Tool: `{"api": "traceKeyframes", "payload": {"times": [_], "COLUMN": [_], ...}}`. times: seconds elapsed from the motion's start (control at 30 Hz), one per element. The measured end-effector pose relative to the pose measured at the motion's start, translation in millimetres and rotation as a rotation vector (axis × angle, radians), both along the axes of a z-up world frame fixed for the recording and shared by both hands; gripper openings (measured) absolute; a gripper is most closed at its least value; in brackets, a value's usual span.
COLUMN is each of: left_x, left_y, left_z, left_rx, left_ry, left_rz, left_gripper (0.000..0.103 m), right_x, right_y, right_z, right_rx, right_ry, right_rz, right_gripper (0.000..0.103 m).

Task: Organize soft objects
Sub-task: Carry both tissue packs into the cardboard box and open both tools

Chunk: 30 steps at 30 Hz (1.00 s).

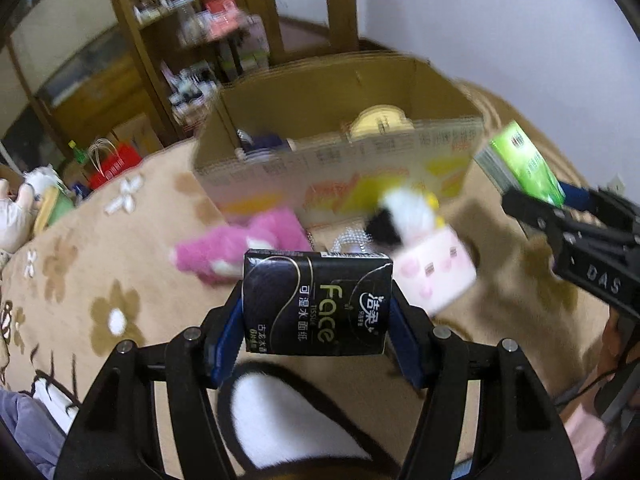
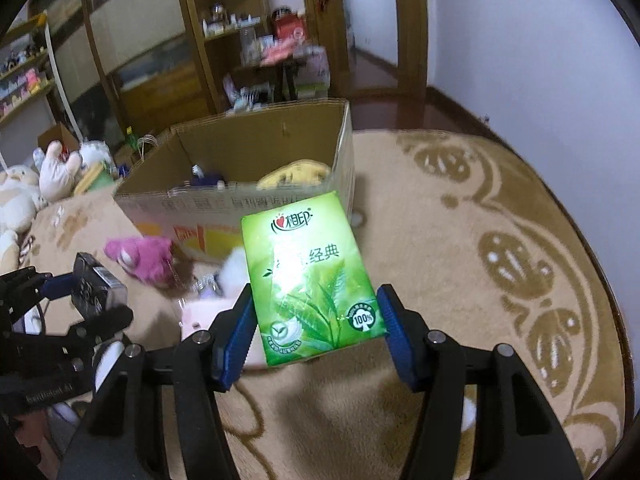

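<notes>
My left gripper (image 1: 318,312) is shut on a black tissue pack (image 1: 316,304) and holds it above the carpet. My right gripper (image 2: 316,320) is shut on a green tissue pack (image 2: 312,280), also seen at the right of the left wrist view (image 1: 524,164). An open cardboard box (image 1: 340,176) stands ahead on the carpet, with a yellow soft thing (image 1: 380,120) inside; the box also shows in the right wrist view (image 2: 248,200). A pink plush toy (image 1: 240,244), a white and black plush (image 1: 404,208) and a pale pink tissue pack (image 1: 436,272) lie in front of the box.
A beige patterned carpet (image 2: 480,240) covers the floor. Wooden shelves with small items (image 1: 192,40) stand behind the box. Plush toys (image 2: 40,176) lie at the far left. A red bag (image 1: 114,164) sits by the shelves. A white wall (image 2: 520,40) is on the right.
</notes>
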State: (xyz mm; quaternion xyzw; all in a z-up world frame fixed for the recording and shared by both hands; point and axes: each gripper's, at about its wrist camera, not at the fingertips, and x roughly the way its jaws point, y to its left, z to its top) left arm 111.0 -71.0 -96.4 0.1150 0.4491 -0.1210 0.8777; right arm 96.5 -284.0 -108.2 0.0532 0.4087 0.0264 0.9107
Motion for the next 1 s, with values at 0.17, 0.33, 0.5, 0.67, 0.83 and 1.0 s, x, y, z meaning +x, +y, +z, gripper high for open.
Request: {"api": "traceKeyframes", "payload": {"times": [0.17, 0.33, 0.5, 0.67, 0.83, 1.0], "left_x": [-2.4, 11.6, 28.0, 45.4, 59.7, 72.2], "left_y": [5.9, -1.2, -2.9, -5.2, -3.2, 5.5], "left_z": [30.2, 57.4, 78.1, 83.1, 80.8, 80.6], "left_rx": [0.013, -0.002, -0.029, -0.031, -0.039, -0.069], "left_ry": [-0.156, -0.265, -0.319, -0.34, -0.335, -0.324], "left_rz": [0.004, -0.003, 0.003, 0.001, 0.008, 0.028], "left_gripper": [0.063, 0.063, 0.063, 0.063, 0.063, 0.063], "right_x": [-5.5, -0.6, 12.4, 27.1, 44.6, 58.6], "right_y": [-1.6, 4.8, 10.6, 15.9, 17.0, 20.6], "right_z": [22.5, 37.3, 45.0, 51.8, 55.1, 51.4], "right_rx": [0.029, 0.011, 0.008, -0.013, -0.013, -0.005], "right_ry": [-0.122, -0.189, -0.214, -0.237, -0.257, -0.263], "right_rz": [-0.001, 0.018, 0.029, 0.047, 0.055, 0.067], "right_gripper": [0.063, 0.063, 0.063, 0.063, 0.063, 0.063]}}
